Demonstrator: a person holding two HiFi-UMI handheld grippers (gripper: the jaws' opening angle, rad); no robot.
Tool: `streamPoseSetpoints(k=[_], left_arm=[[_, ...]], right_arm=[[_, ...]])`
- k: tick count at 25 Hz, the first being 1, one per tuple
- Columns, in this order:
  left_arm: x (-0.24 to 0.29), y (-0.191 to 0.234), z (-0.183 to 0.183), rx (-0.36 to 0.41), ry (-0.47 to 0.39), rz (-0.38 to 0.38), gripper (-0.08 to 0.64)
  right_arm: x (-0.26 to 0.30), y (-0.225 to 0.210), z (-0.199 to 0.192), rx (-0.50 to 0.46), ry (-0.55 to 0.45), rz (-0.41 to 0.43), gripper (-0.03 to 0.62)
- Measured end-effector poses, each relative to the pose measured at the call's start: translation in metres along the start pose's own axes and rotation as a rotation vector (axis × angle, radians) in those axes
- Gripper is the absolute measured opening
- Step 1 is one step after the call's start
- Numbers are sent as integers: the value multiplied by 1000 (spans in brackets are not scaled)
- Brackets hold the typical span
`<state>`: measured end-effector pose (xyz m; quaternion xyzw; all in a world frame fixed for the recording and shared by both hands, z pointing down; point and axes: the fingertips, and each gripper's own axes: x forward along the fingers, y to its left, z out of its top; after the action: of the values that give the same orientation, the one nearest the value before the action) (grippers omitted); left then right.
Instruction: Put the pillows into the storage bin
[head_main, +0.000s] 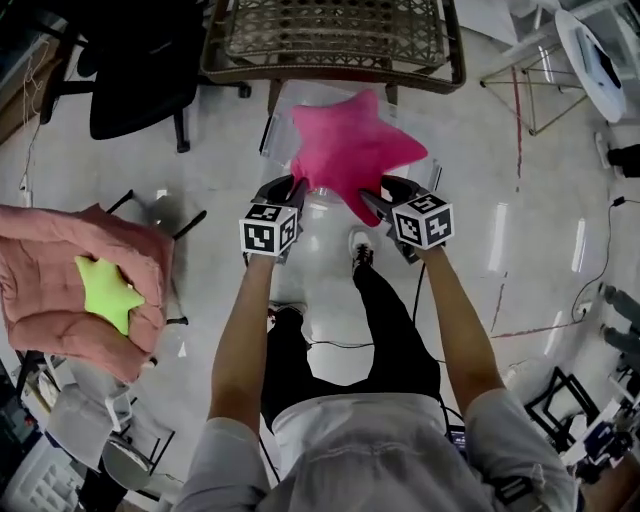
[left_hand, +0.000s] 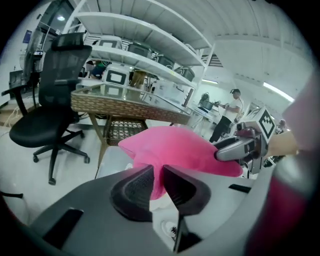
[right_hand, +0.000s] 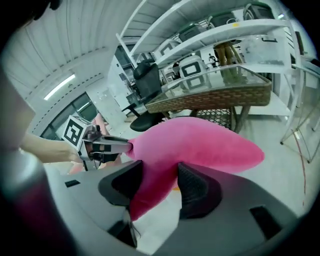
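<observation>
Pillow (head_main: 350, 150), plush pink star, between ribbed left tongs (left_hand: 157, 171); right tongs (right_hand: 160, 169)

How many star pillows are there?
2: a pink star pillow gripped by the left gripper and right gripper, and a yellow-green star pillow on the pink quilt. More may be hidden.

My left forearm (head_main: 243, 335) and right forearm (head_main: 458, 335) stretch forward side by side, both grippers tilted downward. My left gripper (head_main: 297, 190) pinches one arm of the pink star pillow (head_main: 350, 145) with jaws nearly together. My right gripper (head_main: 372, 200) clamps another arm, jaws wider apart.
</observation>
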<state>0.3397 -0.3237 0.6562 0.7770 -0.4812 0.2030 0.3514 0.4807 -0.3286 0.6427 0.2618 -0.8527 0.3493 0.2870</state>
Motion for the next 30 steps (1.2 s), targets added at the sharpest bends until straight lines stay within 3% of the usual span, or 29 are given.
streamPoseSetpoints(k=[6,12,17,22,30], left_arm=[[82,-44,-20,52,101,-61,75],[138,-60,-41,95,185,-72,80],[165,-61,-45,106,210,-52,125],[173,-47,-50,167,229,37,222],[154,-43,-50,132,228,52,236]], right_arm=[[-16,-77,-52,114,20,-68,238],[-9,-129,-89,190,35,-94,239],[-4,-162,-103,238,49,-103,251],[0,-180,-112,148,107,-162,364],[-14,-172,-99,117,110,-188,363]])
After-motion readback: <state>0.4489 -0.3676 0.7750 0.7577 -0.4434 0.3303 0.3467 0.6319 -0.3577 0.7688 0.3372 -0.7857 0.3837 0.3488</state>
